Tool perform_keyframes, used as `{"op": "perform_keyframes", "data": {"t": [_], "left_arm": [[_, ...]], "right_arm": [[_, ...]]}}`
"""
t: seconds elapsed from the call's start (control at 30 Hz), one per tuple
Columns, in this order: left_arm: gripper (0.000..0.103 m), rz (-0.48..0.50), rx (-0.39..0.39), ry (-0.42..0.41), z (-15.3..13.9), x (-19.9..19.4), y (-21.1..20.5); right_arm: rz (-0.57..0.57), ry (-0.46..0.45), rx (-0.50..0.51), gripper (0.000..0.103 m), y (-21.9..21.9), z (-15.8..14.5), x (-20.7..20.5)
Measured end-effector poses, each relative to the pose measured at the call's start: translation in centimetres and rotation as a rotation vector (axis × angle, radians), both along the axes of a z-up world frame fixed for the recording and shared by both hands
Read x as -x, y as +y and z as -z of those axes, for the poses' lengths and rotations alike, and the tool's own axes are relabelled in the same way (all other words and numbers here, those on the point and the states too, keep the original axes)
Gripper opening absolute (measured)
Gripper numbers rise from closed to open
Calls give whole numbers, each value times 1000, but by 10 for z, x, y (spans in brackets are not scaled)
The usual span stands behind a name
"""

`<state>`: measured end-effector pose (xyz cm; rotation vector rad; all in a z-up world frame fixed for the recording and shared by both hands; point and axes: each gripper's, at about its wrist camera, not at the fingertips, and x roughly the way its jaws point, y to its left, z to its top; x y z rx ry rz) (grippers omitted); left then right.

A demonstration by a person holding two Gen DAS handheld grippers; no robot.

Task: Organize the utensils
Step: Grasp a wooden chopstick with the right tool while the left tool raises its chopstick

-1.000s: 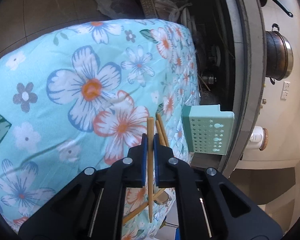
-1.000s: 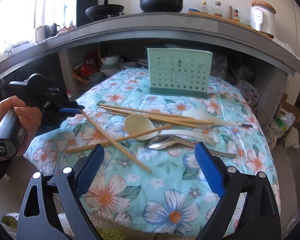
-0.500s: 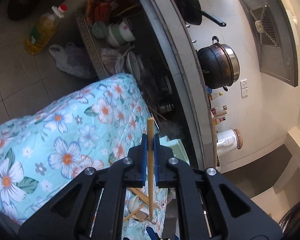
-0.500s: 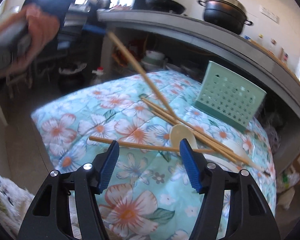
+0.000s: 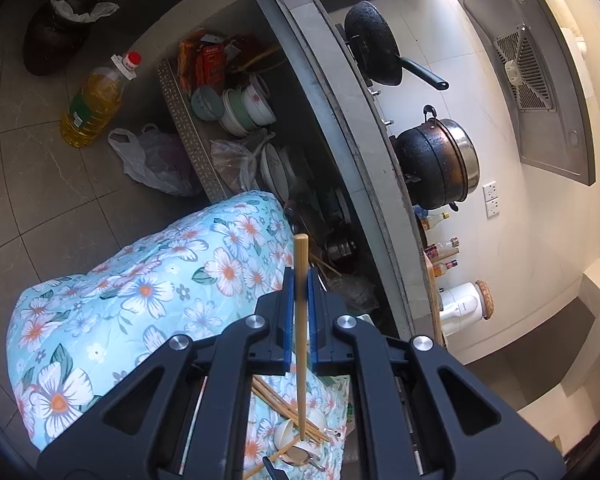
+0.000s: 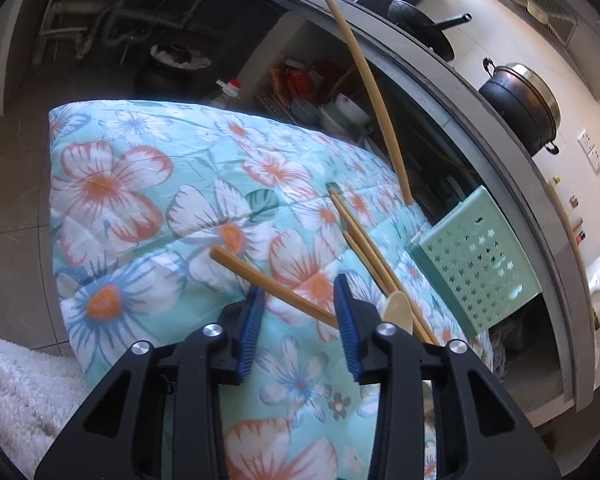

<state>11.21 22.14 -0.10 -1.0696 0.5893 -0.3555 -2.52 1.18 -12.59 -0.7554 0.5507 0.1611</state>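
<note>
My left gripper (image 5: pixel 300 280) is shut on a wooden chopstick (image 5: pixel 301 320) and holds it high above the floral-covered table (image 5: pixel 140 300). The same chopstick (image 6: pixel 368 84) hangs over the table in the right wrist view. My right gripper (image 6: pixel 300 304) is open, low over the cloth, with a loose chopstick (image 6: pixel 272 280) lying between its fingers. More chopsticks (image 6: pixel 364 248) and a cream spoon (image 6: pixel 398 306) lie beside it. The mint green perforated utensil holder (image 6: pixel 476 268) stands at the table's far edge. A pile of chopsticks and spoons (image 5: pixel 296 436) shows far below the left gripper.
A grey counter (image 6: pixel 500 128) runs behind the table with a black pot (image 6: pixel 520 104) and a pan (image 5: pixel 372 52) on it. Bowls (image 5: pixel 244 108) sit on the shelf under it. An oil bottle (image 5: pixel 92 108) and a plastic bag (image 5: pixel 152 160) are on the floor.
My left gripper has risen further with the chopstick. My right gripper has moved down and forward to the cloth, and a loose chopstick now lies between its fingers.
</note>
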Motion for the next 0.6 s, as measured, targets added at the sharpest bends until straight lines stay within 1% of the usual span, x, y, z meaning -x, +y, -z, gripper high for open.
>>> {"op": "perform_keyframes", "data": {"t": [0.03,0.2,0.27,0.33,0.47,0.57,0.6], "left_arm": [[5,-3,-6,4,0,0,1],[5,-30,-39,1,-7,1,2],[5,-49,-64,-6,-11,3,2],[5,-73,-84,-17,-17,5,4],[5,-120,-100,-32,-29,7,11],[5,-158,-122,-53,-40,10,12],[5,-165,-128,-60,-44,10,11]], "right_arm": [[0,-5,7,25,3,2,0],[12,-71,39,22,12,5,4],[14,-96,30,20,13,0,9],[14,-127,0,18,9,-8,15],[37,-181,-81,16,-3,-31,21],[53,-211,-180,15,-18,-54,23],[60,-221,-227,14,-25,-64,25]]}}
